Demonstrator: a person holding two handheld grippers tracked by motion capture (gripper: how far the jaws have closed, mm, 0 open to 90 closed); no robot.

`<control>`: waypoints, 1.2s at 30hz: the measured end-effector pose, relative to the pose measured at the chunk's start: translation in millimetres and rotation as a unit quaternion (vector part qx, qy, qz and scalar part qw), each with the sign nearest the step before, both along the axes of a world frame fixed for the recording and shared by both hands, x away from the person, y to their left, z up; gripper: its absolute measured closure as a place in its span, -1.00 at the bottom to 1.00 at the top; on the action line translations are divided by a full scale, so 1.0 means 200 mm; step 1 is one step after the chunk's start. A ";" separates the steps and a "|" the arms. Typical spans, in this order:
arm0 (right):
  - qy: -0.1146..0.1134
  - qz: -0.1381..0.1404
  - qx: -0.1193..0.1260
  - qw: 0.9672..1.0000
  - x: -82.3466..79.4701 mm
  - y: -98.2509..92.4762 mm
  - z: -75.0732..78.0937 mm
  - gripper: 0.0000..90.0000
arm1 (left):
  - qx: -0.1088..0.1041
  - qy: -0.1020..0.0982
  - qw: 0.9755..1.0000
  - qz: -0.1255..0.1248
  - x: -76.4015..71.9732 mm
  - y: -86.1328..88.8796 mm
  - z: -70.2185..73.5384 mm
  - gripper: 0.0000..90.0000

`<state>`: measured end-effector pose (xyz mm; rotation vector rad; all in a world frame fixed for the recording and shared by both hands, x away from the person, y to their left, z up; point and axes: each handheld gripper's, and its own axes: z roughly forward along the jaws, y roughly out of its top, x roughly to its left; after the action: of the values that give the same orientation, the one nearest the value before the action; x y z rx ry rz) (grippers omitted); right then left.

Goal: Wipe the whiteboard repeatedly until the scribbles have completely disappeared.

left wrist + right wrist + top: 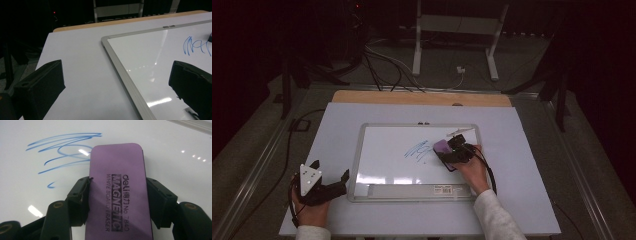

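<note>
Two black jaws of the left gripper [117,87] stand wide apart above the whiteboard's [140,55] metal frame; blue scribble [196,46] at two o'clock, probably marker ink.

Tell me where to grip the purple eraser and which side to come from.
Grip the purple eraser across its two long edges near the middle, coming from its short end farthest from the blue scribble. It lies flat on the whiteboard, narrow enough for the jaws; the right gripper already clamps it this way.
</note>
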<state>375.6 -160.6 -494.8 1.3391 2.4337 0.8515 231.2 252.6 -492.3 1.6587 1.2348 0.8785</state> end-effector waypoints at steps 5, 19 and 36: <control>0.007 0.074 0.006 0.997 -0.07 0.09 0.00 -0.09 | 0.001 -0.002 1.000 0.000 0.00 0.00 0.00 -0.98; 0.008 0.054 -0.009 0.998 -0.06 0.07 0.01 -0.09 | 0.000 0.001 1.000 0.001 0.00 0.00 0.00 -0.98; 0.022 -0.070 0.007 0.997 0.12 -0.04 0.00 -0.09 | -0.001 0.000 1.000 0.001 0.00 0.01 0.00 -0.98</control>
<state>400.4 -169.2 -494.1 1.5294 2.3370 0.8127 230.7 253.7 -492.0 1.6557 1.2369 0.8781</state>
